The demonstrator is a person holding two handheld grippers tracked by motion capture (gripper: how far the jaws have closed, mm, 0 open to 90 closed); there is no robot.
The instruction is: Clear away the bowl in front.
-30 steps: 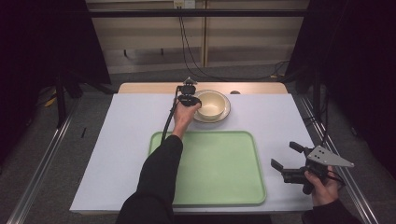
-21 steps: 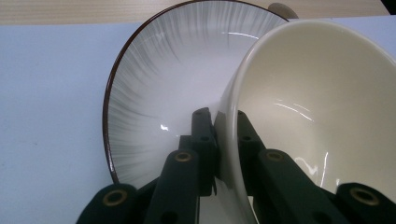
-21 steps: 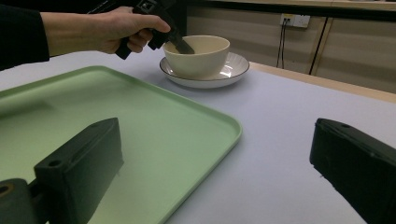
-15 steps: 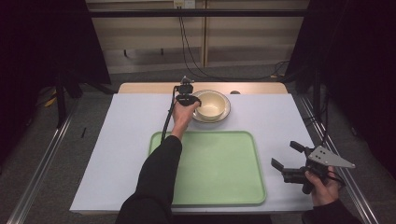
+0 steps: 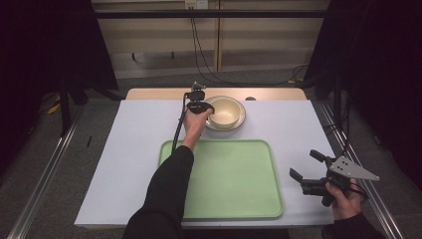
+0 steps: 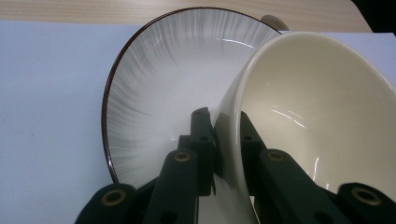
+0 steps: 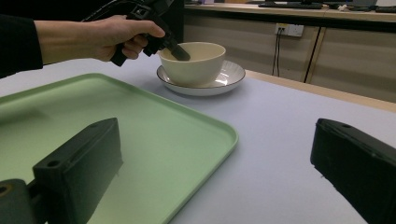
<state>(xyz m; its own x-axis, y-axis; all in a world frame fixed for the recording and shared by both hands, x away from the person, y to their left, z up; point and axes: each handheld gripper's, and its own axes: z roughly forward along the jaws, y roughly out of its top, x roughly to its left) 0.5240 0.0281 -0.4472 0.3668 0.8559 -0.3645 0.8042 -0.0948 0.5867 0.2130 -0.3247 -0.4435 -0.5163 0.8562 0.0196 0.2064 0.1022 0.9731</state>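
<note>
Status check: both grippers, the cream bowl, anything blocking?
Left gripper shut on cream ceramic bowl rim. Bowl sits in white dark-rimmed plate. Right gripper open, idle. Green plastic tray unobstructed.

One cream bowl point(image 5: 225, 110), one white plate point(image 5: 240, 117) with dark rim, one green tray point(image 5: 234, 179), two handheld grippers: left gripper point(image 5: 205, 106), right gripper point(image 5: 304, 167)

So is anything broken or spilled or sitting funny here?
Nothing is broken or spilled. The cream bowl sits on the striped plate, and the left gripper pinches the bowl's rim, one jaw inside and one outside. The green tray is bare, and the right gripper waits open beside it.
</note>
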